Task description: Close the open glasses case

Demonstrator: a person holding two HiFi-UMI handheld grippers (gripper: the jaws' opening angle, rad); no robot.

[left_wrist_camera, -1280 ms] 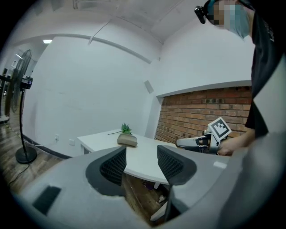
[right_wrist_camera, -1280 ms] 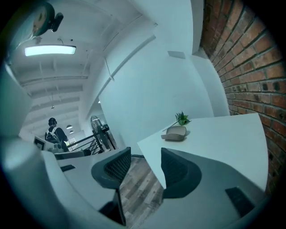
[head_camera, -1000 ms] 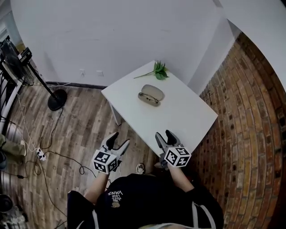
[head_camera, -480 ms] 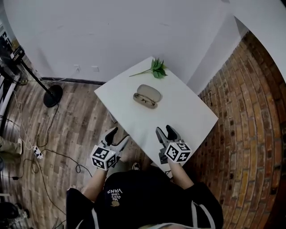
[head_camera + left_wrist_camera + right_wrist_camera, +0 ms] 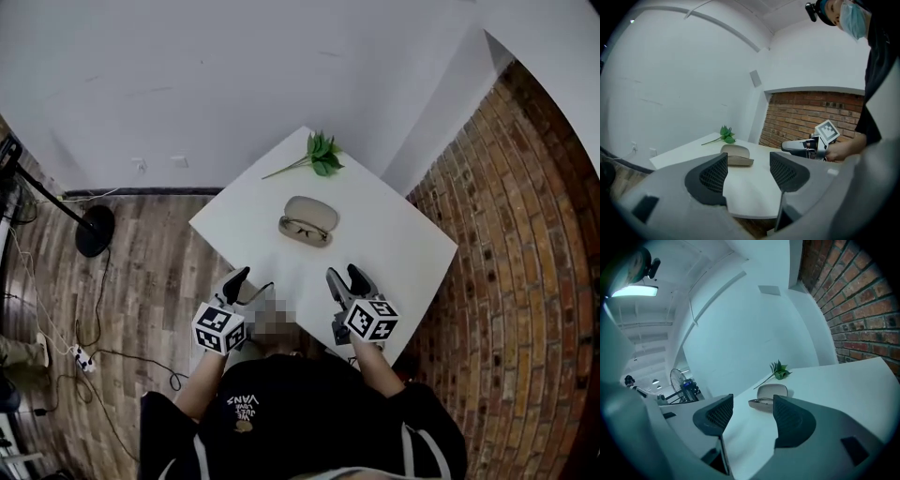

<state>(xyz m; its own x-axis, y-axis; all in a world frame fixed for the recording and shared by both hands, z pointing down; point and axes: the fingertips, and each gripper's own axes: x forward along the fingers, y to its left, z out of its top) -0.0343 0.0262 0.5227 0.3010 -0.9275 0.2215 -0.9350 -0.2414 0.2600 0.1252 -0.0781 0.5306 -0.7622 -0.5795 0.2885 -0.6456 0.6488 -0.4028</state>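
Observation:
An open beige glasses case (image 5: 308, 220) with glasses inside lies near the middle of the white table (image 5: 394, 253), its lid tilted up. It also shows in the left gripper view (image 5: 736, 155) and the right gripper view (image 5: 768, 397), well ahead of both pairs of jaws. My left gripper (image 5: 251, 279) hangs at the table's near left edge, open and holding nothing. My right gripper (image 5: 344, 275) is over the near edge, open and holding nothing. The right gripper (image 5: 806, 145) also shows at the right of the left gripper view.
A green leafy sprig (image 5: 319, 155) lies at the table's far corner, behind the case. A brick wall (image 5: 506, 281) runs along the right and a white wall stands behind. A round stand base (image 5: 94, 230) and cables (image 5: 75, 356) lie on the wooden floor at left.
Both grippers have moved forward from in front of the table to its near edge, closer to the case. Their jaws look just as wide apart as before.

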